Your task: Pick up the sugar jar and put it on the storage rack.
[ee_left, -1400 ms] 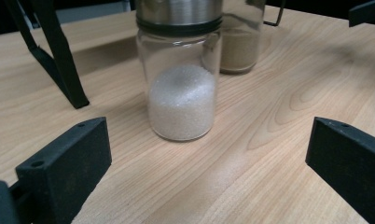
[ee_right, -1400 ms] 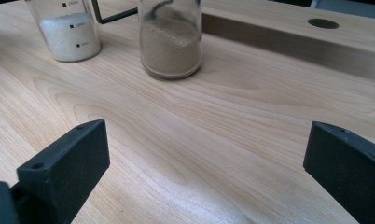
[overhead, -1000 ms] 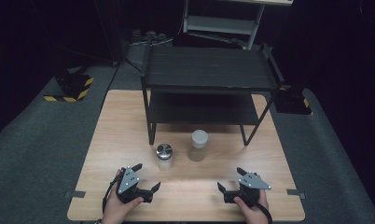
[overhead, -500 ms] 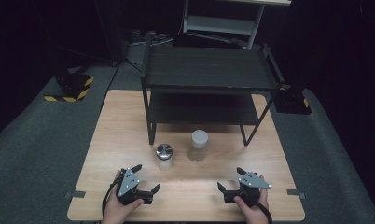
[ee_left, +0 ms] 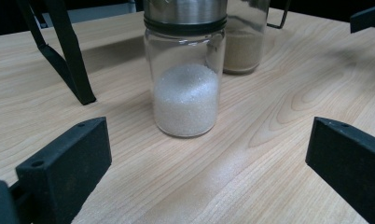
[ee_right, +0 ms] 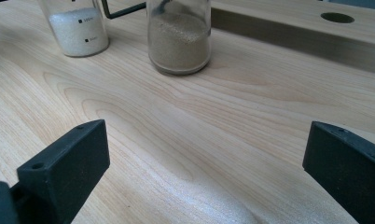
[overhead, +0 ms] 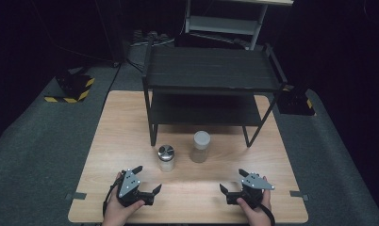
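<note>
Two glass jars stand in front of a black two-tier rack (overhead: 211, 70). The left jar (overhead: 166, 157) has a silver lid and holds white grains. The right jar (overhead: 201, 146) has a pale lid and holds brown grains. My left gripper (overhead: 147, 179) rests open near the table's front edge, just short of the white-grain jar (ee_left: 185, 93), with nothing between its jaws. My right gripper (overhead: 232, 180) is open too, apart from the brown-grain jar (ee_right: 178, 37), which stands ahead of it and to the left. The white-grain jar (ee_right: 78, 28) is at the top left of the right gripper view.
The wooden table (overhead: 121, 127) has bare room left and right of the jars. A rack leg (ee_left: 69, 56) stands close to the left of the white-grain jar. Dark grey floor surrounds the table, and a yellow-black striped block (overhead: 72, 89) lies at the back left.
</note>
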Action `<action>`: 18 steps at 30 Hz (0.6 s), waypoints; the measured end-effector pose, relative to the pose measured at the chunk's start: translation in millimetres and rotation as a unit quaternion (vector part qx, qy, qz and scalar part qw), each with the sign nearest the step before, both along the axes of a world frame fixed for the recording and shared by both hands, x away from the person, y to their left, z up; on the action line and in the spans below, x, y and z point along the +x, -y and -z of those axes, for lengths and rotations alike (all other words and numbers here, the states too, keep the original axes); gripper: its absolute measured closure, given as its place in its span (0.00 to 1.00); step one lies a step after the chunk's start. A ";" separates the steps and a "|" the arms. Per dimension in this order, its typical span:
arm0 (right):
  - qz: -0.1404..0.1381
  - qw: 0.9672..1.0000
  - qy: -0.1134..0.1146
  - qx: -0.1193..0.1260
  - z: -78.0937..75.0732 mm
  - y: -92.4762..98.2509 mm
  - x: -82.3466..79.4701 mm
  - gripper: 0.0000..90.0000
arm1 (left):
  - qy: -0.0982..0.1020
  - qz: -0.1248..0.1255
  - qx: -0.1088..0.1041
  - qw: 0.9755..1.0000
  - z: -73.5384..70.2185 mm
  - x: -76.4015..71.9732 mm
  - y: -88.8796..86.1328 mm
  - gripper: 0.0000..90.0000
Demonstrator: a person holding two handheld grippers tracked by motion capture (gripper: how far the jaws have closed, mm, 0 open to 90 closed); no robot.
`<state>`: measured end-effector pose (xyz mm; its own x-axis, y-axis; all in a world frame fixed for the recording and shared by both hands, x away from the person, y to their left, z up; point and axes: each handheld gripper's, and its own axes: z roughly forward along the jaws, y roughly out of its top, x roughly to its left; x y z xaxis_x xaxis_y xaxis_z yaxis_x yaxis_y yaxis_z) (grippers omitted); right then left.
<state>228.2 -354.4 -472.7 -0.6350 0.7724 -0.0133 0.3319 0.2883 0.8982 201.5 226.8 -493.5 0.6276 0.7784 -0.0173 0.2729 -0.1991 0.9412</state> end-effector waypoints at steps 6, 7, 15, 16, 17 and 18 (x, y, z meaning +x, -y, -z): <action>0.001 1.000 -0.001 0.003 0.2 0.7 0.1 0.01 | 0.008 -0.006 -0.004 1.000 -6.8 -0.4 1.0 0.01; 0.001 1.000 -0.001 0.004 0.3 1.0 0.2 0.01 | 0.009 -0.006 -0.006 1.000 -8.1 -0.1 0.4 0.01; 0.003 1.000 0.000 0.006 0.8 1.3 -0.4 0.01 | 0.022 -0.008 -0.015 1.000 -19.4 -2.0 -0.2 0.01; 0.004 1.000 0.000 0.006 0.9 1.3 -0.5 0.01 | 0.023 -0.010 -0.021 0.999 -19.7 -2.0 -0.1 0.01; 0.004 1.000 0.000 0.006 0.9 1.3 -0.5 0.01 | 0.023 -0.010 -0.021 0.999 -19.7 -2.0 -0.1 0.01; 0.006 1.000 0.000 0.008 1.0 1.2 -0.8 0.01 | 0.020 -0.007 -0.025 0.999 -21.9 0.3 -0.9 0.01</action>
